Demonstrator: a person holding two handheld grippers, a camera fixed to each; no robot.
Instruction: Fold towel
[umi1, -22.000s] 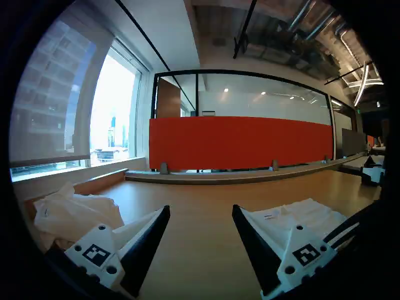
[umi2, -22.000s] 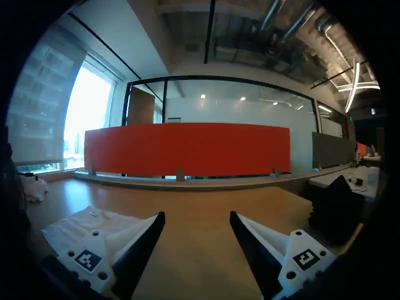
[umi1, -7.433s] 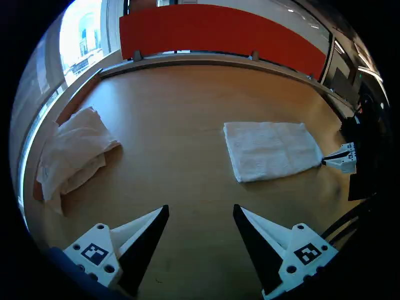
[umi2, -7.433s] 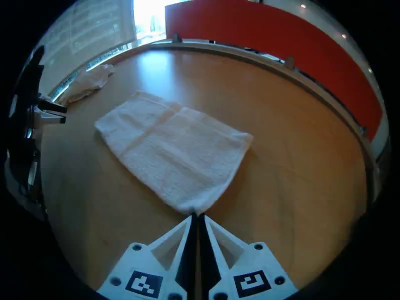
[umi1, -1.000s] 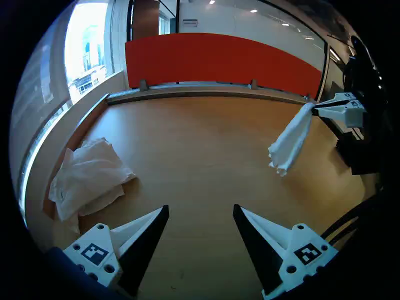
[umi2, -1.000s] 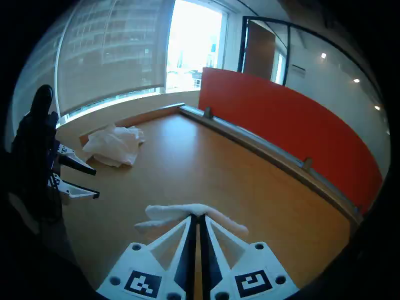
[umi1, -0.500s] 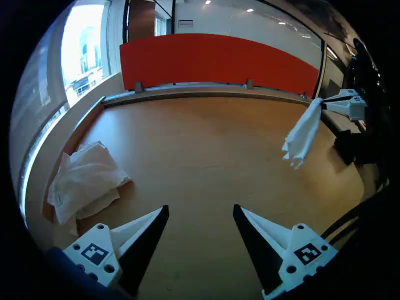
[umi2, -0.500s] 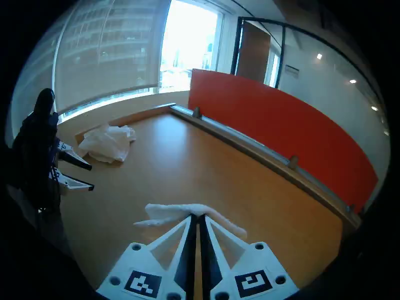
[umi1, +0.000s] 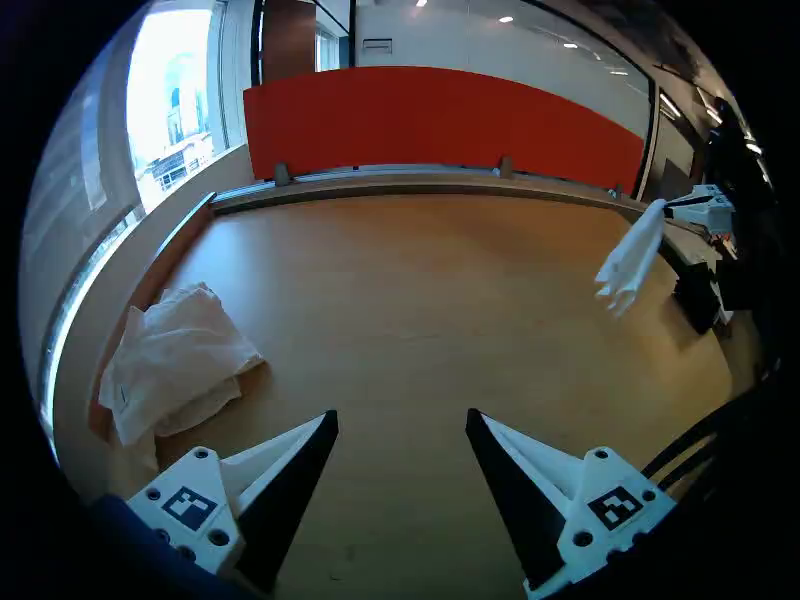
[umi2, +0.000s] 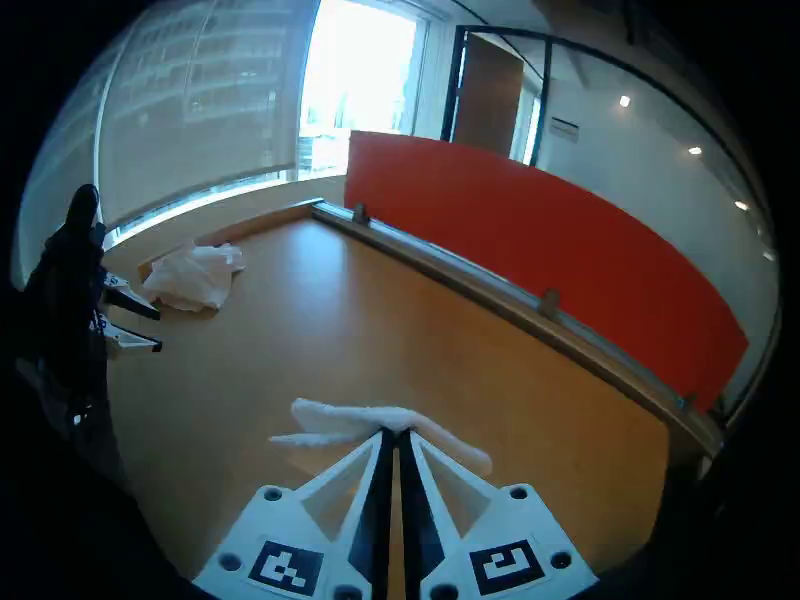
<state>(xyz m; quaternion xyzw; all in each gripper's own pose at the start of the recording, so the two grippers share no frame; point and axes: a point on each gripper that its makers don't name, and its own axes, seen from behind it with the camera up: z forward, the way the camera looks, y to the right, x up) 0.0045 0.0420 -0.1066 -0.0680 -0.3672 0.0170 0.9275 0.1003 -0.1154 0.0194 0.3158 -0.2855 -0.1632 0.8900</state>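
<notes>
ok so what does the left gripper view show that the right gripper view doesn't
Left gripper view: the open left tongs up close, and the towel hanging full length from the right tongs, clear of the table. Right gripper view: the right tongs shut on the towel's bunched top, with the left tongs far off. Shared: the table, the crumpled cloth pile and the red divider.

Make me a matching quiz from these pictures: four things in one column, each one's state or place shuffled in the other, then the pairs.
1. left gripper
2. right gripper
3. towel
4. crumpled cloth pile

A. lies on the desk near the window
B. open, holding nothing
C. dangles in the air
D. shut on the towel

Pairs: 1-B, 2-D, 3-C, 4-A
</notes>
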